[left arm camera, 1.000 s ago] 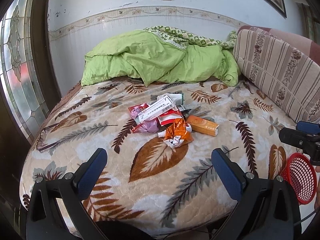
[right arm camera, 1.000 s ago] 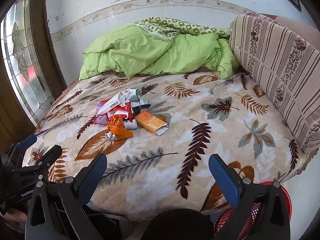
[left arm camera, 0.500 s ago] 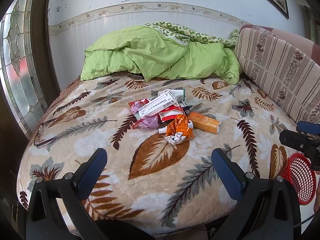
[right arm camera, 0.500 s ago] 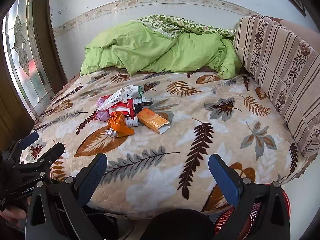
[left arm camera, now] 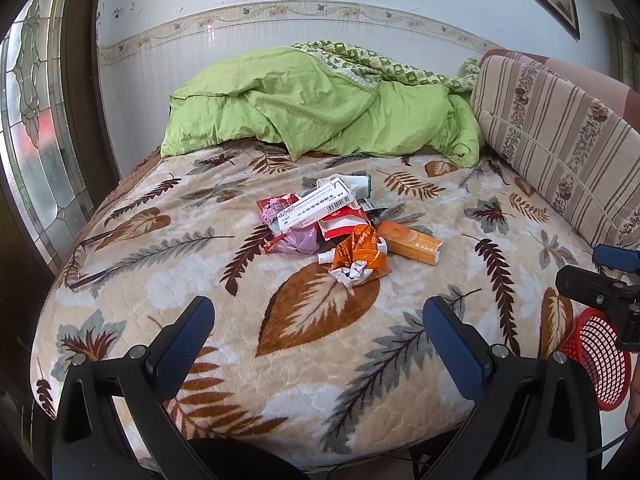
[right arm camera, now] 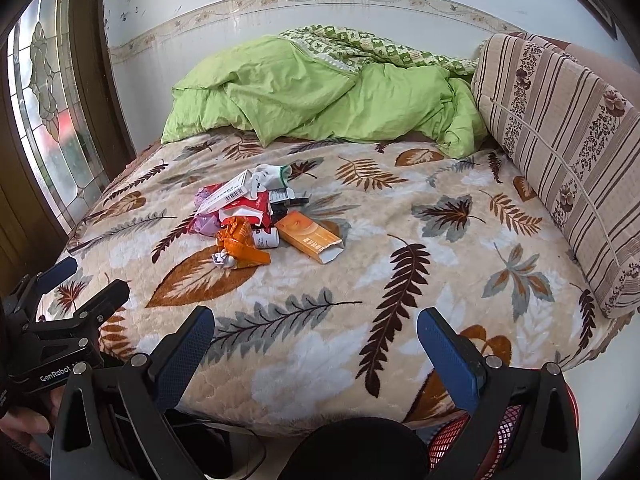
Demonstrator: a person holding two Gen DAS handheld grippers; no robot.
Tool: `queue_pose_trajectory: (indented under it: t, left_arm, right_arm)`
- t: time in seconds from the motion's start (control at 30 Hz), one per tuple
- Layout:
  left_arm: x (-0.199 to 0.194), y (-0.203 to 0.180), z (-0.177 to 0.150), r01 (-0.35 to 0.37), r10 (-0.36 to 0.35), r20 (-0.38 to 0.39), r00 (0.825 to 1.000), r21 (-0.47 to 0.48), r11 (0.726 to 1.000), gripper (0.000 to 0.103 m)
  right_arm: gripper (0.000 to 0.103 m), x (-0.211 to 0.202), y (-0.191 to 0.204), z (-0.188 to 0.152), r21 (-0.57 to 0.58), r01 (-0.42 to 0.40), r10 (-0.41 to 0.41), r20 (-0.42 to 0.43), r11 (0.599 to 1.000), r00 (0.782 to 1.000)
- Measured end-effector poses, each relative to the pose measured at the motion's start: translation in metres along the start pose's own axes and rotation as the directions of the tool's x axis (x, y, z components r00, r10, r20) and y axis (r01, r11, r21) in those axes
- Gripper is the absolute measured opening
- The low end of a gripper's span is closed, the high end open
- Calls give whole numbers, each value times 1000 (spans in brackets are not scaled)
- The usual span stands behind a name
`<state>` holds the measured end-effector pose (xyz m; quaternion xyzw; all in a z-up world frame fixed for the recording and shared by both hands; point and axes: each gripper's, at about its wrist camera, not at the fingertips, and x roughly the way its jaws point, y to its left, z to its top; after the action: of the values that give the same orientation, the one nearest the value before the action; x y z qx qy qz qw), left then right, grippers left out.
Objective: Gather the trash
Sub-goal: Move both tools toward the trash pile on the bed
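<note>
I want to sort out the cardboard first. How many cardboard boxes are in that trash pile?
2: an orange box at the pile's right edge, and a white barcoded box lying atop the wrappers. Others may be hidden underneath.

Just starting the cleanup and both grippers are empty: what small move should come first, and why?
Probably ease the left gripper forward toward the crumpled orange wrapper, the nearest piece of the trash pile. Both grippers, including the right gripper, are open and short of it, and the red basket waits beside the bed.
</note>
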<state>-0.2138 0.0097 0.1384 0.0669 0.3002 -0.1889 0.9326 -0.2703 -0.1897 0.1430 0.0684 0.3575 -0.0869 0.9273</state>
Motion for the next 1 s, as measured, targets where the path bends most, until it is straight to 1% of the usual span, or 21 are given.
queue_pose_trajectory:
  t: [0.27, 0.4, 1.0]
  left_arm:
    - [6, -5, -7, 6, -6, -24, 1000, -10, 1000, 103]
    - [9, -3, -4, 10, -10, -34, 999, -13, 1000, 103]
    - [32, 0, -5, 20, -22, -102, 994, -19, 1000, 103]
  right_arm:
    - [102, 6, 0, -1, -2, -4, 4, -15, 1000, 1000]
    - [102, 8, -1, -1, -1, -3, 3, -23, 1000, 1000]
    - [102, 30, -7, -2, 0, 2, -2, -63, 1000, 998]
